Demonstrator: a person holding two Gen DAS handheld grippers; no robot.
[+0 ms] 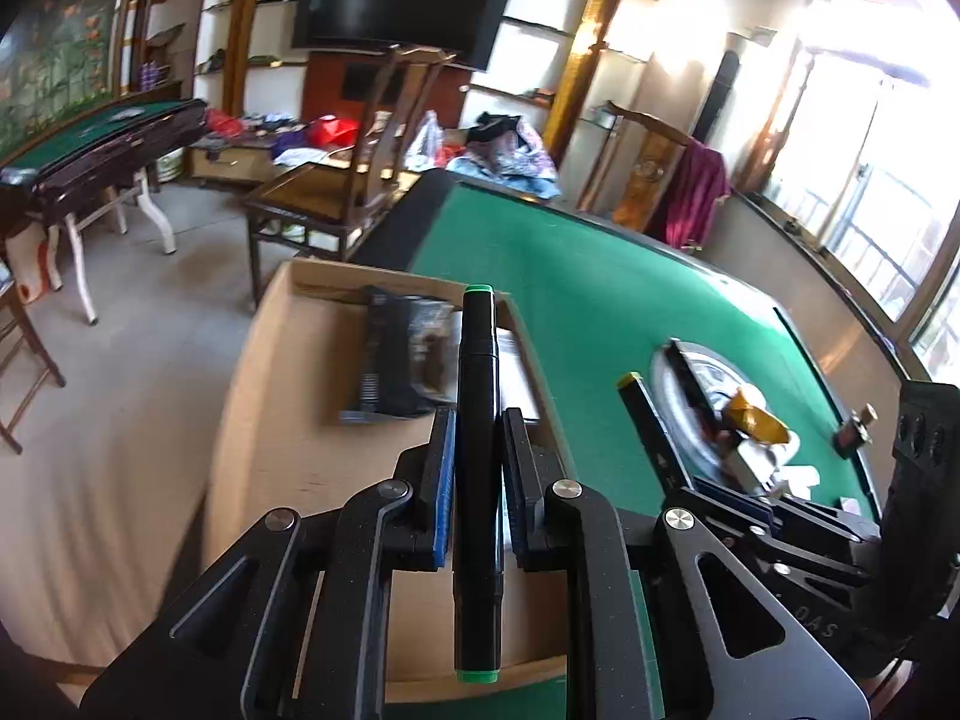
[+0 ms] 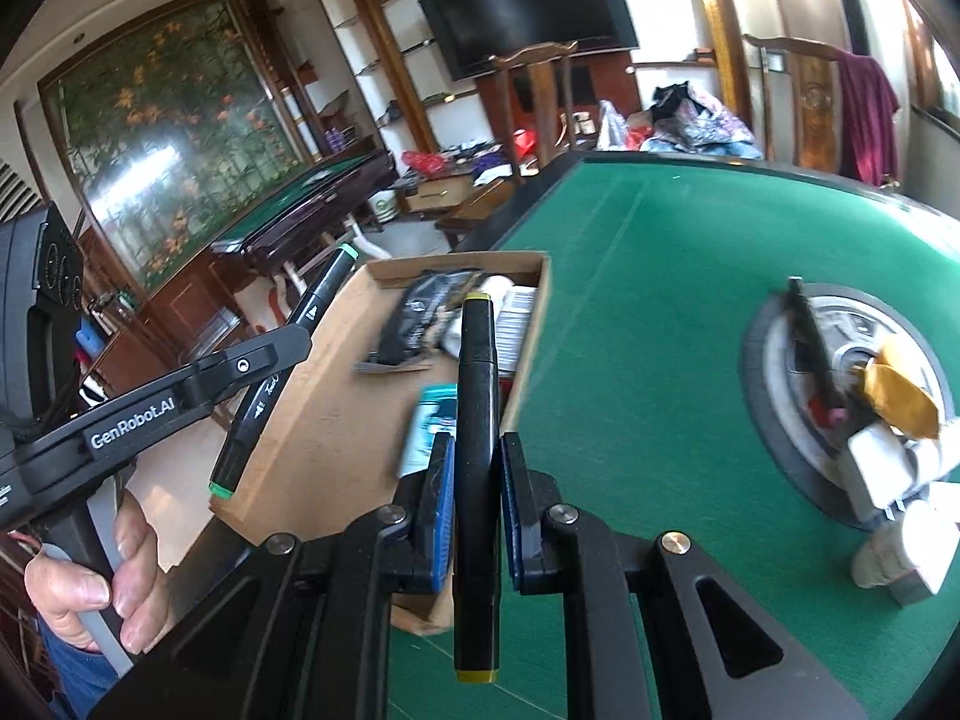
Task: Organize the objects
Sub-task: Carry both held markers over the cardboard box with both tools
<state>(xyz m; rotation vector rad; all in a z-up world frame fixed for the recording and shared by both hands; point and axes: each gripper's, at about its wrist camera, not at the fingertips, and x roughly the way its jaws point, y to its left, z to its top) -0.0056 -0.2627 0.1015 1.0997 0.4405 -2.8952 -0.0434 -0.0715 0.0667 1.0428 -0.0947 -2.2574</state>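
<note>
My left fingers (image 1: pixel 474 456) are closed on one green-capped marker (image 1: pixel 477 480), gripped near its middle so it runs lengthwise along the fingers, in the lower centre of the left wrist view. My right fingers (image 2: pixel 474 474) are closed the same way on one yellow-capped marker (image 2: pixel 477 480), lower centre of the right wrist view. Both markers are held clear of the green tabletop (image 1: pixel 600 312), and each points toward the cardboard box (image 1: pixel 288 420) at centre frame; I judge this mid-shaft grip keeps each marker aligned for lowering into the box. The box already holds a black packet (image 1: pixel 402 354) and some white items, too blurred to count. At the right of both views, a round centre disc (image 2: pixel 780 360) on the tabletop carries a loose pile: one further dark marker (image 2: pixel 810 348), one yellow-brown wrapper (image 2: pixel 900 396) and several white pieces. Count: three markers visible, two in my fingers.
</note>
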